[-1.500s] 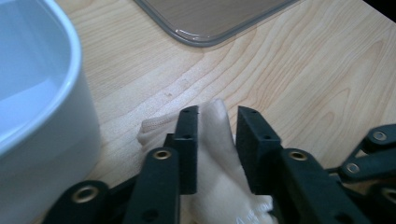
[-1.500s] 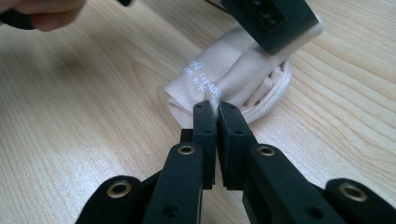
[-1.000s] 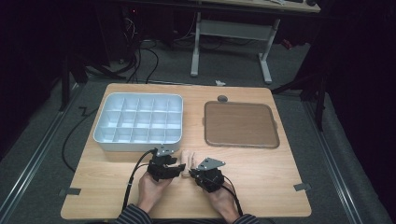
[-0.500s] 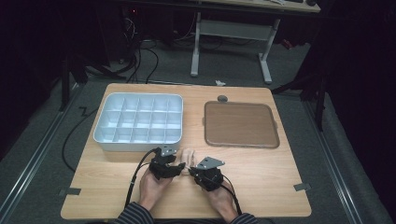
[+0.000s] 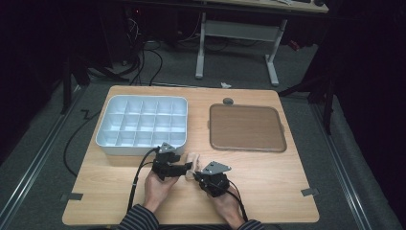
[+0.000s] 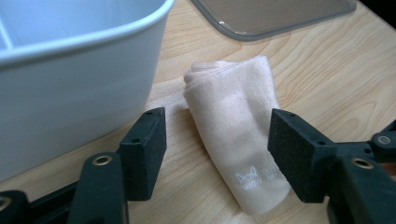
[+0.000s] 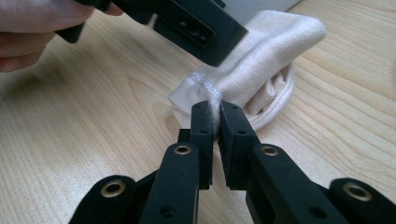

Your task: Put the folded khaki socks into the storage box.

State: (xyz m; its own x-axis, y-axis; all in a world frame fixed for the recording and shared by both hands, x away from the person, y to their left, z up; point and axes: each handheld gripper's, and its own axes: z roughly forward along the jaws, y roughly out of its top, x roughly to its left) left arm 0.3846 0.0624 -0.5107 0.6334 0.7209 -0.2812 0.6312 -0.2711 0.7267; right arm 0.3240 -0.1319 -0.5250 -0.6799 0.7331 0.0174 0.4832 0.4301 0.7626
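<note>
**Right fingers pinch the sock end, left fingers opening around it**

You're working a folded beige sock (image 6: 236, 126) on the desk (image 5: 268, 182), just in front of the white bin (image 5: 141, 125). The brown tray (image 5: 247, 128) sits well apart to the right.

Step in hand, as I read it: hand-over or re-grip on the sock roll. To do it well:
- Keep the right hold low and firm so the fold doesn't spring open.
- Bring the left fingers down square over the roll's middle, one pad on each side, before you close.
- Stay clear of the bin wall beside the left pad; it's close.

Left gripper (image 6: 217, 142): fingers (image 6: 147, 144) stand wide, one each side of the sock, with a visible gap on both sides and no pad contact. They have just been opening, with the sock between them but not held.

Right gripper (image 7: 215, 126): fingers (image 7: 201, 135) nearly together, clamped on the sock's near end, fabric pinched in the slit between the pads. The rest of the roll lies ahead of them, under the left gripper.
</note>
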